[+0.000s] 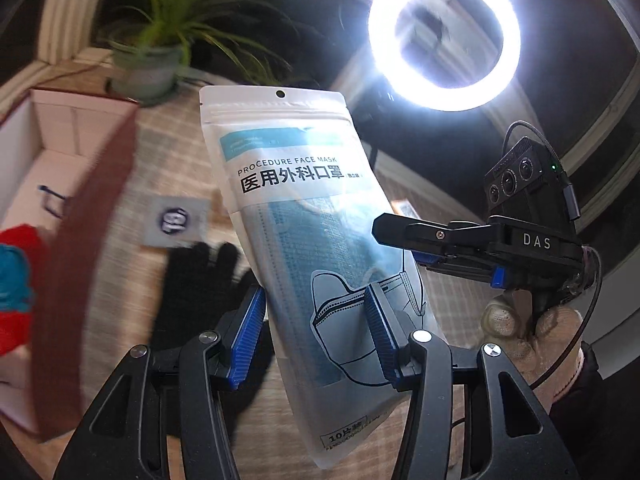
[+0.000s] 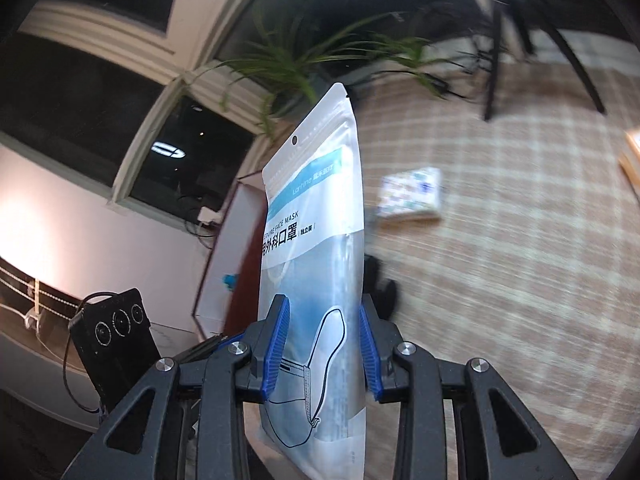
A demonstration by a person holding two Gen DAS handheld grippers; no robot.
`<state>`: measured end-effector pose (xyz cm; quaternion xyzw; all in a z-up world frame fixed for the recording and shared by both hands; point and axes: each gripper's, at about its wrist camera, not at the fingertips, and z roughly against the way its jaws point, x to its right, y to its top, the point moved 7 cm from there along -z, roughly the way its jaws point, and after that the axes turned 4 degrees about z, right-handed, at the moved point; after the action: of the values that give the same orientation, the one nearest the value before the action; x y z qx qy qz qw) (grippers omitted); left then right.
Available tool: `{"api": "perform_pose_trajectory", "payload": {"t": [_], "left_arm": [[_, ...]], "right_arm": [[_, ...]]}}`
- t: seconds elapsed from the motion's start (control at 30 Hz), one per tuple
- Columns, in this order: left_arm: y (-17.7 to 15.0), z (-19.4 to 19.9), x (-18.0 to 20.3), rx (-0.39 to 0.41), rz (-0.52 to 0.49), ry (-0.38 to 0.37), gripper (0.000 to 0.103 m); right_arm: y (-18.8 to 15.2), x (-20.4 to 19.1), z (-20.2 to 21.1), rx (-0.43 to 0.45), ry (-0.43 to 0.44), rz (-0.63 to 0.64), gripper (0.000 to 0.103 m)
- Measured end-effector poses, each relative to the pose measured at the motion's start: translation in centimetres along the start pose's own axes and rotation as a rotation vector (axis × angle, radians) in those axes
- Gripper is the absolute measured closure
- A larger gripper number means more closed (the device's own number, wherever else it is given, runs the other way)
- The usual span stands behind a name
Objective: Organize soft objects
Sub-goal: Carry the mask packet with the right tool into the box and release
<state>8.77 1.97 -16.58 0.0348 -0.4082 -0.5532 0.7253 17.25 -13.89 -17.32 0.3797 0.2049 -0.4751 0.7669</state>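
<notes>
A white and blue face mask pack (image 1: 304, 216) stands upright in the air between both grippers. My left gripper (image 1: 316, 332) has its blue pads on the pack's lower part. My right gripper (image 1: 394, 236) comes in from the right and closes on the pack's right edge. In the right wrist view the pack (image 2: 316, 248) sits between the right gripper's pads (image 2: 322, 344). A black glove (image 1: 200, 280) lies on the checked tablecloth below. An open red box (image 1: 76, 216) at the left holds a red and teal soft item (image 1: 16, 280).
A potted plant (image 1: 160, 52) stands at the table's back by the window. A ring light (image 1: 444, 36) shines at upper right. A patterned tissue pack (image 2: 412, 196) lies on the cloth (image 2: 520, 240). A small grey packet (image 1: 176, 220) lies near the glove.
</notes>
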Motion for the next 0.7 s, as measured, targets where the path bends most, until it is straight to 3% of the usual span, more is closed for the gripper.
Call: {"api": "perform_pose_trajectory", "payload": {"t": [0.33,0.7], "left_arm": [[2.4,7.7,-7.2,0.100,0.076,0.042,0.053],[4.1,12.0,-13.0,0.141,0.107,0.092,0.053]], "right_arm": [[1.3,-10.2,-6.6,-0.030,0.045,0.094,0.072],[1.7,-16.7,-13.7,-0.061,0.070,0.123,0.072]]}}
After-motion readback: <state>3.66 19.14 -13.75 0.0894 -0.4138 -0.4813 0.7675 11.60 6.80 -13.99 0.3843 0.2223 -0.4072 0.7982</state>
